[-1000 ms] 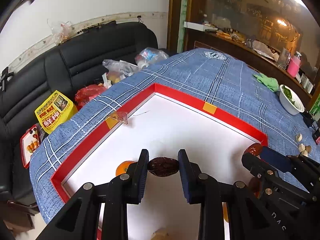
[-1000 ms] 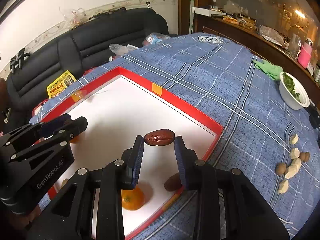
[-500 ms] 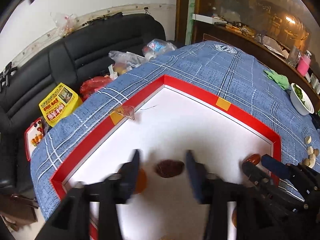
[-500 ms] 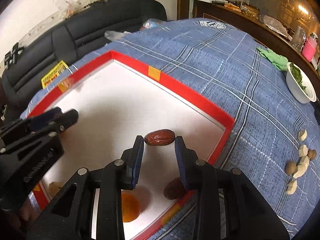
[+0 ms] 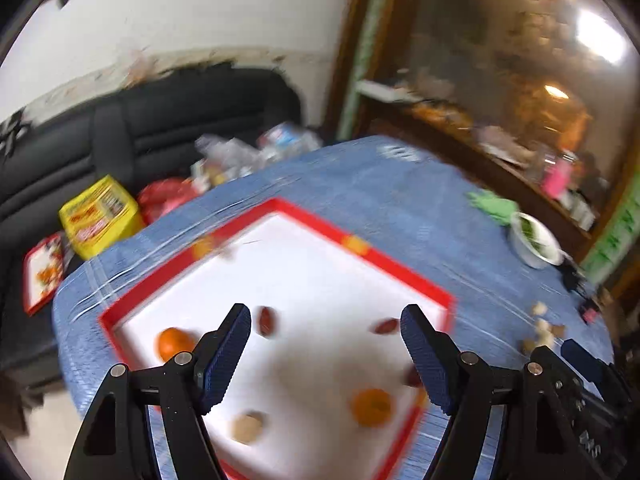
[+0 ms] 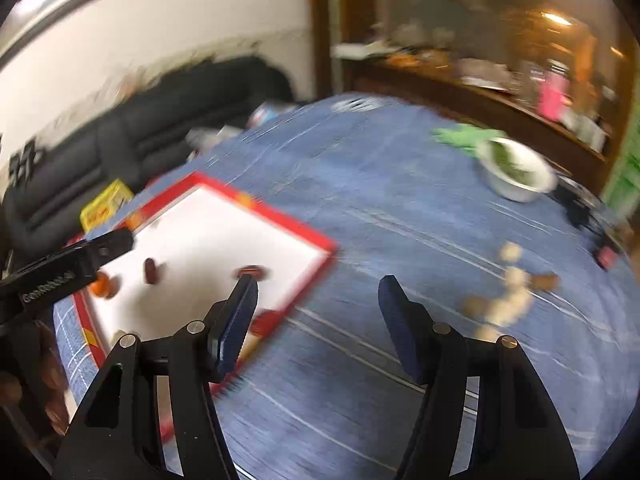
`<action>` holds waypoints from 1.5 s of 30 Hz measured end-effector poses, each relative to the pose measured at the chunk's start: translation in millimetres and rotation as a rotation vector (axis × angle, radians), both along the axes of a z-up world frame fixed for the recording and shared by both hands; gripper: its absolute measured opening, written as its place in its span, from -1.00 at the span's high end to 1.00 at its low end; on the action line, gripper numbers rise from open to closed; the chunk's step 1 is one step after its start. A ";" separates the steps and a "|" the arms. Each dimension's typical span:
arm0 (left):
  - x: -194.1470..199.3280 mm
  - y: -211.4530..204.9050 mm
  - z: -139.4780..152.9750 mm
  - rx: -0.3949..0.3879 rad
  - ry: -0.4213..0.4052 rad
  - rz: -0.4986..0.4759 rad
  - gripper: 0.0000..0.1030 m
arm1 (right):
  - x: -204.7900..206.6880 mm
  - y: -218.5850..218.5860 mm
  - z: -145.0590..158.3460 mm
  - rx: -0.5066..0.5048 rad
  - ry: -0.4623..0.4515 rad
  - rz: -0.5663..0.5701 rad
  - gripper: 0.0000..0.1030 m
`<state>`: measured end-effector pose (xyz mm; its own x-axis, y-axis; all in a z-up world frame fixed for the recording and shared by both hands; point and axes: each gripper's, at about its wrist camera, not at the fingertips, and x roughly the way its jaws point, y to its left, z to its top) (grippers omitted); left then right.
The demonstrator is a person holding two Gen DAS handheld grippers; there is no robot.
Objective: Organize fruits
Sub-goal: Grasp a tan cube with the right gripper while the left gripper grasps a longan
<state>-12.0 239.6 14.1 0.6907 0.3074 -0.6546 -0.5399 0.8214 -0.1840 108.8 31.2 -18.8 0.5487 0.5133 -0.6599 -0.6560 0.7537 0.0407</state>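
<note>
A white tray with a red rim (image 5: 362, 250) lies on the blue checked tablecloth. On it are two oranges (image 5: 175, 344) (image 5: 371, 407), dark red dates (image 5: 265, 321) (image 5: 386, 326) and a tan nut (image 5: 247, 428). My left gripper (image 5: 326, 354) is open and empty above the tray. My right gripper (image 6: 318, 320) is open and empty over the cloth, right of the tray (image 6: 316, 242). A date (image 6: 251, 271) lies by its left fingertip, another date (image 6: 151, 271) and an orange (image 6: 100, 285) further left. Both views are blurred.
Loose nuts and pale pieces (image 6: 508, 292) lie on the cloth to the right. A white bowl of greens (image 6: 516, 174) and a green cloth (image 6: 460, 136) stand at the far right. A black sofa (image 5: 120, 140) with bags and a yellow box (image 5: 100, 216) is behind the table.
Both grippers have opened and let go of their dates, which now lie on the tray. Both have pulled up and back; the right one has swung right over the cloth.
</note>
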 end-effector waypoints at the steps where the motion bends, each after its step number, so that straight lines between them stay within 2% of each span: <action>1: 1.8 -16.1 1.0 0.017 -0.015 -0.043 -0.46 | 2.8 -16.2 -1.1 0.011 0.002 -0.028 -0.23; 4: 12.5 -54.0 -1.8 0.057 -0.025 -0.173 -0.46 | 17.2 -67.5 -17.6 0.007 0.019 -0.136 -0.23; 8: 30.9 -85.4 -12.8 0.077 0.003 -0.265 -0.46 | 43.2 -110.8 -49.8 -0.035 0.093 -0.257 -0.22; 11: 44.8 -97.1 -21.0 0.064 0.026 -0.296 -0.47 | 56.1 -113.6 -62.4 -0.063 0.105 -0.263 -0.18; 17: 69.7 -108.6 -31.8 0.079 0.053 -0.323 -0.47 | 79.3 -92.5 -71.8 -0.094 0.106 -0.245 -0.09; 18: 75.4 -110.3 -33.3 0.079 0.057 -0.326 -0.47 | 83.4 -87.5 -73.8 -0.106 0.102 -0.242 -0.04; 20: 86.9 -114.9 -36.9 0.082 0.062 -0.342 -0.47 | 91.8 -81.7 -80.7 -0.127 0.124 -0.236 0.48; 21: 92.2 -117.9 -38.5 0.086 0.067 -0.351 -0.47 | 95.2 -80.4 -83.2 -0.138 0.131 -0.237 0.58; 25: 119.9 -139.9 -48.2 0.089 0.087 -0.411 -0.47 | 94.7 -91.9 -81.1 -0.149 0.124 -0.244 0.58; 29: 156.2 -176.8 -63.8 0.110 0.122 -0.502 -0.46 | 96.5 -123.6 -80.1 -0.119 0.136 -0.282 0.58; 30: 165.4 -185.2 -68.5 0.119 0.136 -0.523 -0.39 | 97.2 -131.7 -80.0 -0.105 0.143 -0.292 0.58; 32: 180.2 -196.2 -76.4 0.124 0.166 -0.549 -0.11 | 99.4 -144.3 -79.6 -0.078 0.156 -0.308 0.58; 35: 201.8 -200.7 -91.7 0.128 0.232 -0.541 0.12 | 100.1 -154.0 -80.0 -0.044 0.171 -0.310 0.58; 36: 204.4 -199.7 -89.9 0.124 0.220 -0.537 0.22 | 100.2 -155.1 -79.9 -0.037 0.175 -0.308 0.58; 37: 206.6 -198.9 -89.1 0.118 0.216 -0.540 0.58 | 100.0 -155.3 -80.0 -0.032 0.178 -0.306 0.58; 40: 209.4 -198.2 -89.2 0.121 0.217 -0.543 0.58 | 101.4 -154.6 -80.7 -0.023 0.180 -0.297 0.58; 45: 191.8 -194.3 -88.1 0.076 0.196 -0.553 0.58 | 100.2 -154.1 -78.9 -0.021 0.182 -0.294 0.58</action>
